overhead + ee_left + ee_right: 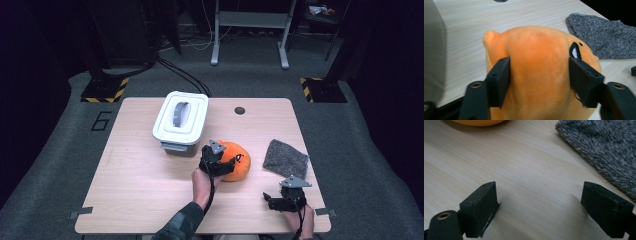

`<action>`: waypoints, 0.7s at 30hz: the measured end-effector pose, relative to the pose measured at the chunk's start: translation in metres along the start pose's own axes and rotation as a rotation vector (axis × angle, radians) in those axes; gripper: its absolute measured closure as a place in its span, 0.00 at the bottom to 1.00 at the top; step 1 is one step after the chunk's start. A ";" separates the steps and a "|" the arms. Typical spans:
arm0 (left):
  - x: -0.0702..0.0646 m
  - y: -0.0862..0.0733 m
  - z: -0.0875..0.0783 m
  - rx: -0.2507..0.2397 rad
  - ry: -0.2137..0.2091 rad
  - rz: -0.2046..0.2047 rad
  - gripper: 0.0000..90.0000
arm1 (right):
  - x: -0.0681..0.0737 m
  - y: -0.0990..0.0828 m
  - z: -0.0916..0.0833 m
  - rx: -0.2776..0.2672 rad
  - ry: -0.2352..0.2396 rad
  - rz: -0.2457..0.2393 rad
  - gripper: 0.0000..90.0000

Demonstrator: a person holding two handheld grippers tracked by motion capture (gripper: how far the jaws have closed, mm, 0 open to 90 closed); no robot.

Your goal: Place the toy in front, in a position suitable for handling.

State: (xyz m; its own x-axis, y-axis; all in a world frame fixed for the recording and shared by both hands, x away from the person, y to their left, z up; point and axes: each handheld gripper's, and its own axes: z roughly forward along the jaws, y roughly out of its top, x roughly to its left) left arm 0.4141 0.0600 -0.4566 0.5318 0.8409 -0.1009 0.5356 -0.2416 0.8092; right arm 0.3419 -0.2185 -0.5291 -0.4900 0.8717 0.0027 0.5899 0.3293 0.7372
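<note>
Left tool [537, 82] clamps the orange plush toy [536, 62] across its middle, mid-table [140, 185] beside the white bin [180, 120]. Soft, light, squashy: grip the bulk. Right tool [544, 207] wide, idle.

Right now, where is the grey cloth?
In the high view, the grey cloth lies on the table's right side, just right of the orange plush.

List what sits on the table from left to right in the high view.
White lidded container → left gripper, closed on the orange plush toy → grey cloth, with the right gripper nearer the person, open over bare wood.
</note>
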 end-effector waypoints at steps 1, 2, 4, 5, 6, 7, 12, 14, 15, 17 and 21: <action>0.001 0.000 -0.001 0.001 0.001 0.006 0.35 | 0.000 0.000 0.000 0.000 0.000 0.000 0.14; 0.001 -0.001 -0.004 -0.002 0.004 0.005 0.33 | 0.000 0.000 0.000 0.000 0.000 0.000 0.14; 0.003 -0.002 -0.008 -0.003 -0.009 0.013 0.30 | 0.000 0.000 0.000 0.000 0.000 0.001 0.15; 0.003 -0.003 -0.011 -0.008 -0.015 0.014 0.28 | 0.000 0.000 0.000 0.000 0.000 0.001 0.15; 0.003 -0.004 -0.014 -0.009 -0.022 0.022 0.28 | 0.000 0.000 0.000 -0.001 0.000 0.000 0.15; 0.004 -0.004 -0.015 -0.008 -0.028 0.021 0.27 | 0.000 0.000 0.000 -0.001 0.000 0.001 0.15; 0.008 -0.008 -0.029 -0.025 -0.071 0.033 0.24 | 0.000 0.000 0.000 -0.001 0.000 0.000 0.15; 0.009 -0.011 -0.034 -0.023 -0.075 0.050 0.22 | 0.000 0.000 0.000 -0.001 0.002 0.001 0.15; 0.011 -0.014 -0.037 -0.026 -0.082 0.052 0.22 | 0.000 0.000 0.000 -0.001 0.003 0.001 0.15; 0.015 -0.019 -0.041 -0.020 -0.082 0.050 0.21 | -0.001 0.000 0.000 -0.002 0.003 -0.002 0.15; 0.026 -0.026 -0.047 -0.012 -0.106 0.040 0.21 | -0.001 0.000 0.000 0.000 0.005 -0.003 0.15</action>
State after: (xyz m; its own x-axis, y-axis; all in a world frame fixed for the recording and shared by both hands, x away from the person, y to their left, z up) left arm 0.3834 0.1113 -0.4533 0.6195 0.7744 -0.1288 0.5049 -0.2673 0.8208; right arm 0.3427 -0.2191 -0.5287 -0.4952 0.8688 0.0040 0.5882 0.3318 0.7375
